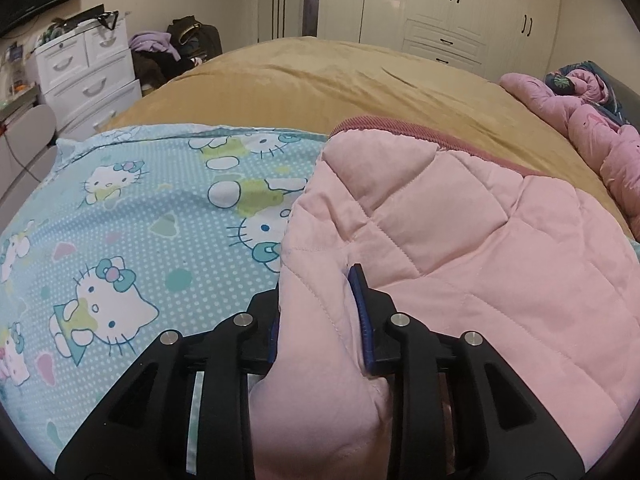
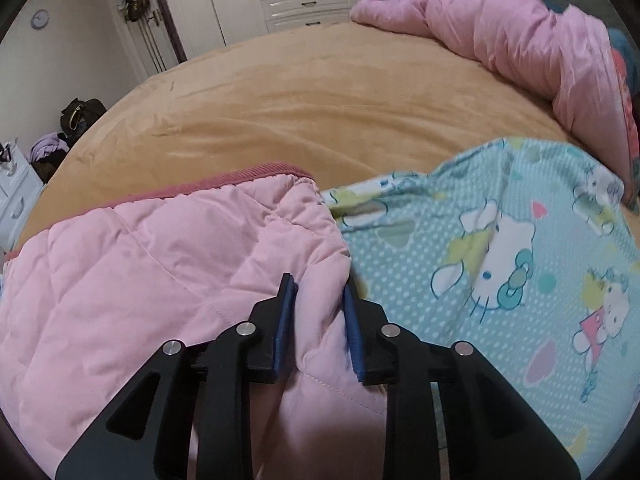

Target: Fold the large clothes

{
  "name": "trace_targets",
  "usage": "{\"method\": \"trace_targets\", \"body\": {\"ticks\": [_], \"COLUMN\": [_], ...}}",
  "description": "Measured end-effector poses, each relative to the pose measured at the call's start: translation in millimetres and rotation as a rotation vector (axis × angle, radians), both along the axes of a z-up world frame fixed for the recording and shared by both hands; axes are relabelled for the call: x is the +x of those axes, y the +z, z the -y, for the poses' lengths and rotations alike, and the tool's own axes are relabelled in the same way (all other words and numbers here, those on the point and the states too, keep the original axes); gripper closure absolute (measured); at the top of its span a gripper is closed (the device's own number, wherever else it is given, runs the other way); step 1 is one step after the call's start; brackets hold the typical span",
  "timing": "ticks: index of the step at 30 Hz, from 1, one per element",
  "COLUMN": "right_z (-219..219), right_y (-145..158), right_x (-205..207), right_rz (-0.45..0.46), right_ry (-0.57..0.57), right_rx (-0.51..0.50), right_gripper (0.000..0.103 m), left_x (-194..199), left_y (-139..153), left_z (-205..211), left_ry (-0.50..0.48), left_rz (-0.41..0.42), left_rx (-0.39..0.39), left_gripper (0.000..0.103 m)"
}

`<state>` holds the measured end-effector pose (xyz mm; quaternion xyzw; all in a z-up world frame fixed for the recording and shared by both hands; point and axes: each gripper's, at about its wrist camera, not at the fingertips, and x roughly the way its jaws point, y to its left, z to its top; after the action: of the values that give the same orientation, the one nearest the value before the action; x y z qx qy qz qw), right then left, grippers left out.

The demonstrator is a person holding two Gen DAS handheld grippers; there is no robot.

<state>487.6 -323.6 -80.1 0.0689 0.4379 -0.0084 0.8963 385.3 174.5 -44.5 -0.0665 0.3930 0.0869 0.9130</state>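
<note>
On the bed (image 1: 280, 76), near its front edge, the pink quilted garment (image 1: 460, 240) lies bunched over a cartoon-print sheet (image 1: 140, 220). Left gripper (image 1: 316, 304) and right gripper (image 2: 318, 308) each have fingers clenched on its fabric. Folding looks barely begun; no neat fold shows yet.
</note>
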Motion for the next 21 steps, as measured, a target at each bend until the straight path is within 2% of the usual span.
{"method": "trace_targets", "body": {"ticks": [2, 4, 5, 6, 7, 8, 11, 13, 14, 18, 21], "right_z": [-5.1, -7.1, -5.0, -1.2, 3.6, 10.4, 19.8, 17.2, 13.4, -15.1, -43.6], "right_y": [2.4, 6.6, 9.9, 12.2, 14.8, 19.1, 34.4, 51.3, 60.2, 90.3, 100.0], "right_x": [-2.9, -6.5, -9.7, -12.2, -14.7, -20.6, -40.7, -59.9, -68.0, -98.0, -115.9], "right_rz": [0.002, 0.003, -0.006, -0.012, -0.014, -0.008, 0.022, 0.077, 0.103, 0.18, 0.196], "right_ry": [-0.003, -0.01, -0.03, -0.051, -0.066, -0.081, -0.077, -0.052, -0.03, 0.102, 0.221], "right_rx": [-0.04, -0.062, -0.067, -0.066, -0.055, -0.023, 0.042, 0.041, 0.043, 0.058, 0.069], "right_gripper": [0.077, 0.07, 0.065, 0.048, 0.03, 0.027, 0.026, 0.018, 0.018, 0.017, 0.017], "left_x": [-2.4, -6.5, -8.4, -13.0, -16.7, -20.6, -33.9, -41.8, -46.8, -58.7, -63.7], "left_y": [1.7, 3.2, 4.4, 7.9, 10.8, 14.0, 25.9, 35.5, 42.1, 64.2, 80.0], "left_z": [-1.8, -6.1, -8.3, -12.0, -13.8, -16.0, -20.4, -18.7, -15.8, 2.8, 33.0], "left_ry": [0.002, 0.014, 0.027, 0.047, 0.054, 0.064, 0.105, 0.116, 0.118, 0.086, -0.005], "left_rz": [-0.001, -0.009, -0.017, -0.017, -0.013, -0.008, 0.004, 0.023, 0.04, 0.079, 0.092], "left_rx": [-0.017, -0.048, -0.049, -0.039, -0.033, -0.025, -0.009, -0.005, 0.0, -0.01, -0.03], "left_gripper": [0.08, 0.073, 0.059, 0.047, 0.043, 0.037, 0.025, 0.018, 0.009, 0.009, 0.009]}}
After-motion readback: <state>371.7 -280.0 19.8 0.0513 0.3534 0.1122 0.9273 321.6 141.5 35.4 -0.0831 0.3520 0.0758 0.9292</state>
